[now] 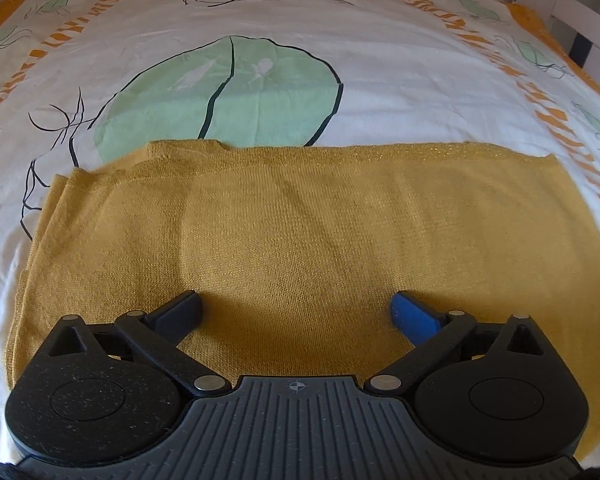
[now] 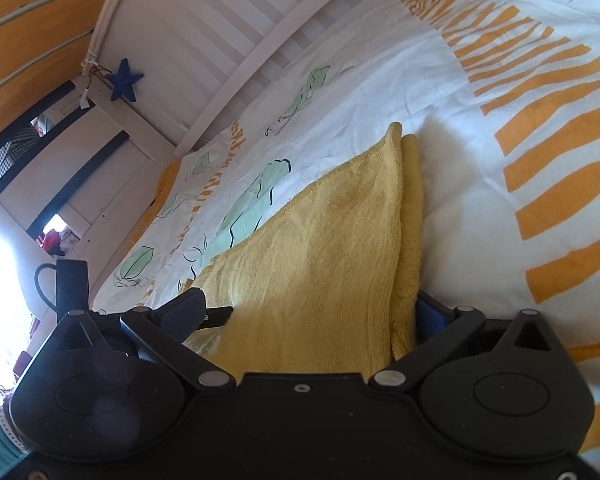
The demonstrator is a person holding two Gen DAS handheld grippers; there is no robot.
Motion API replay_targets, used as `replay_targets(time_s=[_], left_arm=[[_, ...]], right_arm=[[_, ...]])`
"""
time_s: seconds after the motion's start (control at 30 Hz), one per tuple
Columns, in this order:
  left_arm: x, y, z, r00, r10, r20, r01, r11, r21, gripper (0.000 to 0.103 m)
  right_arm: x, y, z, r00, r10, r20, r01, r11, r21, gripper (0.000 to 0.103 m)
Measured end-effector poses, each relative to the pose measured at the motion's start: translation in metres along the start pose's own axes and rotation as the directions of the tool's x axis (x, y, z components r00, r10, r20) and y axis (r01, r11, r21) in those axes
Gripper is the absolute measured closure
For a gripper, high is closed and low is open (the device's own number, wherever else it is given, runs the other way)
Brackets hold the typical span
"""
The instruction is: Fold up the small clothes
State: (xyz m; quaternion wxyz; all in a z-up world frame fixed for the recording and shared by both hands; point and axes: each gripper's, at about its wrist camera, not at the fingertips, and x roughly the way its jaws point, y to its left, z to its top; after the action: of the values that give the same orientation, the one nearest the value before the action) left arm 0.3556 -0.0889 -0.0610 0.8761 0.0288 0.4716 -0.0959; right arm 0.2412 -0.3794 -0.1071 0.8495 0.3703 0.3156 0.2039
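Observation:
A mustard-yellow knitted garment (image 1: 300,220) lies folded flat on the bed cover (image 1: 400,80), with its layered edges stacked at the left. My left gripper (image 1: 296,304) hangs over the garment's near part, pointing steeply down. Its jaws stand wide open and nothing is caught between them. In the right wrist view the same garment (image 2: 320,240) runs away from me to a folded corner. My right gripper (image 2: 308,308) is low at its near end. Its jaws are wide apart on either side of the cloth, and the blue finger (image 2: 430,314) is partly hidden behind the fold.
The white cover (image 2: 460,120) has green leaves and orange stripes. A white slatted bed rail (image 2: 220,20) with a blue star (image 2: 124,80) runs along the far side. A dark object with a looped cord (image 2: 72,284) stands at the bed's left edge.

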Motion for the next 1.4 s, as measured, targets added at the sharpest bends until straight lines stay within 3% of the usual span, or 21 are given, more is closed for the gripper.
replay_targets(time_s=[0.2,0.33,0.4,0.43,0.47,0.5,0.57,0.77,0.87,1.0,1.13,1.23,1.4], left_arm=[[0.002,-0.001,0.0,1.0,0.005,0.005,-0.005,1.0,0.001,0.0],[0.001,-0.001,0.0,1.0,0.005,0.009,-0.005,1.0,0.002,0.0],[0.002,-0.001,0.0,1.0,0.005,0.013,-0.005,1.0,0.002,0.0],[0.002,-0.001,-0.001,1.0,0.005,0.016,-0.005,1.0,0.002,0.0],[0.002,-0.001,-0.001,1.0,0.004,0.019,-0.004,1.0,0.003,0.0],[0.002,-0.002,-0.001,1.0,0.004,0.02,-0.004,1.0,0.003,0.0],[0.002,-0.002,-0.001,1.0,0.003,0.019,-0.003,1.0,0.003,0.0],[0.001,0.0,0.001,1.0,-0.007,0.006,0.007,1.0,0.003,0.0],[-0.002,0.007,0.004,0.999,-0.046,-0.002,0.046,0.999,-0.009,0.001],[-0.016,0.034,-0.002,0.993,-0.116,0.029,0.118,0.99,-0.077,0.014],[-0.03,0.075,-0.018,0.984,-0.169,0.062,0.177,0.972,-0.153,0.015],[-0.046,0.095,-0.03,0.985,-0.151,0.082,0.161,0.978,-0.13,0.02],[-0.074,0.131,-0.047,0.981,-0.13,0.141,0.15,0.978,-0.143,0.02]], right_arm=[[0.011,-0.001,0.014,0.999,-0.004,-0.049,0.006,0.999,0.034,0.0],[0.019,-0.003,0.02,0.998,-0.022,-0.063,0.026,0.998,0.059,0.011],[0.019,-0.004,0.02,0.996,-0.051,-0.068,0.055,0.997,0.062,0.025],[0.018,-0.007,0.019,0.995,-0.069,-0.068,0.074,0.995,0.069,0.042],[0.017,-0.013,0.019,0.993,-0.091,-0.071,0.097,0.991,0.089,0.067],[0.016,-0.021,0.017,0.992,-0.097,-0.078,0.106,0.986,0.128,0.081],[0.013,-0.041,0.013,0.998,-0.037,-0.052,0.048,0.971,0.236,0.092],[0.013,-0.031,0.011,0.996,-0.078,-0.051,0.087,0.979,0.186,0.091],[0.013,-0.029,0.013,0.994,-0.094,-0.061,0.104,0.976,0.189,0.09],[0.016,-0.013,0.021,0.984,-0.156,-0.09,0.167,0.977,0.136,0.086],[0.02,0.005,0.027,0.967,-0.228,-0.118,0.236,0.97,0.061,0.085],[0.023,0.019,0.031,0.952,-0.278,-0.125,0.281,0.96,0.008,0.085],[0.021,0.053,0.039,0.936,-0.335,-0.113,0.329,0.942,-0.069,0.085]])
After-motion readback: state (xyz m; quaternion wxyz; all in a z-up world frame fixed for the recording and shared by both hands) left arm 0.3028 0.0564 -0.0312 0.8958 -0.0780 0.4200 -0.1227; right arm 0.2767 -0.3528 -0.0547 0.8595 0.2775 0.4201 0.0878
